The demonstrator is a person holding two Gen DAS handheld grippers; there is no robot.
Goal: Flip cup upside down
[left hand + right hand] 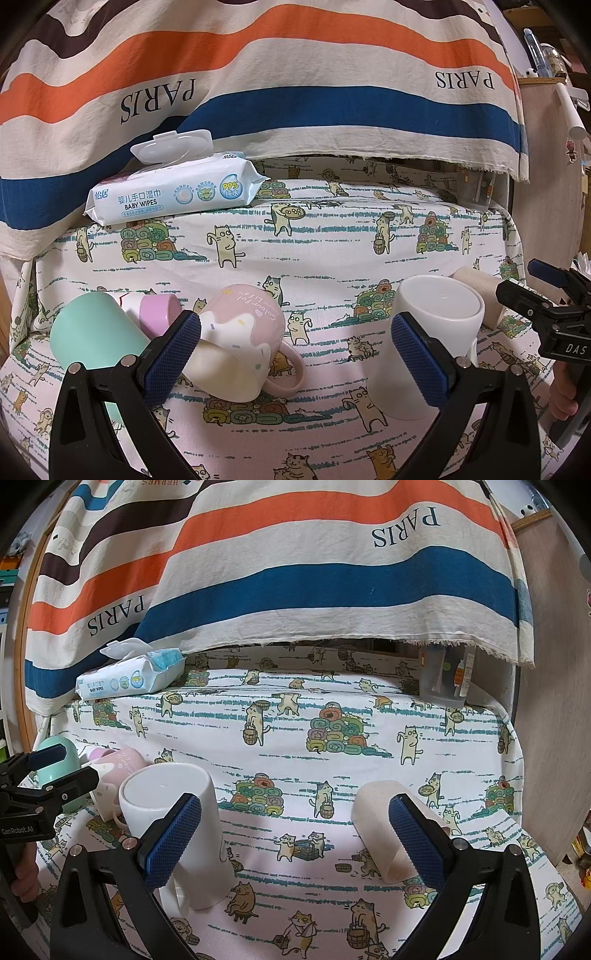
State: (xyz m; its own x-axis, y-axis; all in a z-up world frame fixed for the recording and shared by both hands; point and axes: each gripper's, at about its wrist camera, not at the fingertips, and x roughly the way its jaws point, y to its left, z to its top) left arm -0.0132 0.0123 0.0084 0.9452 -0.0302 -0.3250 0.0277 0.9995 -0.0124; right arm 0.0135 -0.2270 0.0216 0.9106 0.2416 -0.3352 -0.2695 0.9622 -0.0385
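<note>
A white mug (424,343) stands upside down on the cat-print cloth; it also shows in the right wrist view (177,823). A pink and cream mug (240,339) lies tilted beside it, upside down, handle toward me. A mint cup (92,332) stands upside down at the left. A beige paper cup (388,834) lies on its side. My left gripper (295,354) is open and empty, its jaws astride the gap between the pink and white mugs. My right gripper (295,838) is open and empty between the white mug and the paper cup.
A baby wipes pack (173,188) with its lid open lies at the back left. A small pink-lidded tube (155,314) lies behind the pink mug. A clear container (443,679) stands at the back right. A striped cloth (295,74) hangs behind the table.
</note>
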